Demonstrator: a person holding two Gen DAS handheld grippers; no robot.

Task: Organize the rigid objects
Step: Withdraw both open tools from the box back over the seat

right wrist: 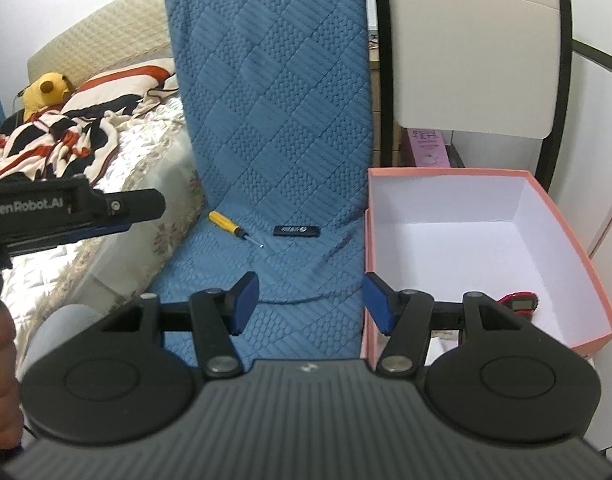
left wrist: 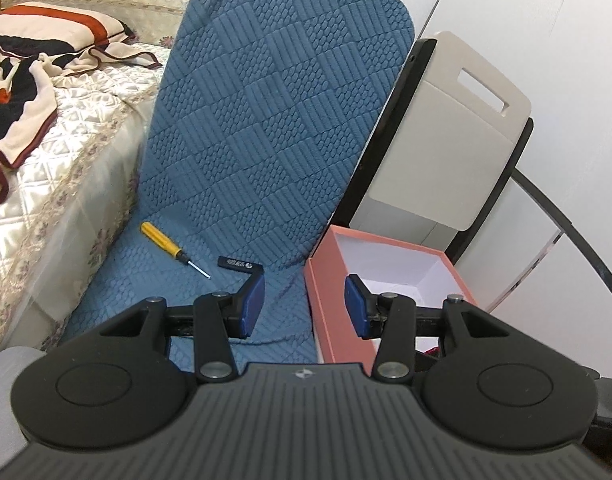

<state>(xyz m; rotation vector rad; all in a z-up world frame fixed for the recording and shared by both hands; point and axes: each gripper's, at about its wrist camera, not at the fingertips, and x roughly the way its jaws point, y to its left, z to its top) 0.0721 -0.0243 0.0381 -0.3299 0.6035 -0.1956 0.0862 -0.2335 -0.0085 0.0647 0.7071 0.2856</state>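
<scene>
A yellow-handled screwdriver (left wrist: pixel 165 241) (right wrist: pixel 229 227) and a small black stick-shaped device (left wrist: pixel 238 263) (right wrist: pixel 296 231) lie on the blue quilted chair seat (left wrist: pixel 177 304) (right wrist: pixel 306 280). A pink box (left wrist: pixel 330 320) (right wrist: pixel 570 264) with a white inside stands to their right; a red gadget (right wrist: pixel 520 302) lies in its near corner. My left gripper (left wrist: pixel 304 306) is open and empty, over the seat's right side beside the box. My right gripper (right wrist: pixel 312 302) is open and empty, nearer than the tools. The left gripper's body also shows in the right wrist view (right wrist: pixel 77 212).
A bed (left wrist: pixel 45 168) (right wrist: pixel 137 148) with a patterned blanket and a yellow plush toy (right wrist: pixel 45 92) lies left of the chair. A beige folding chair back (left wrist: pixel 446 128) (right wrist: pixel 478 48) stands behind the box against a white wall.
</scene>
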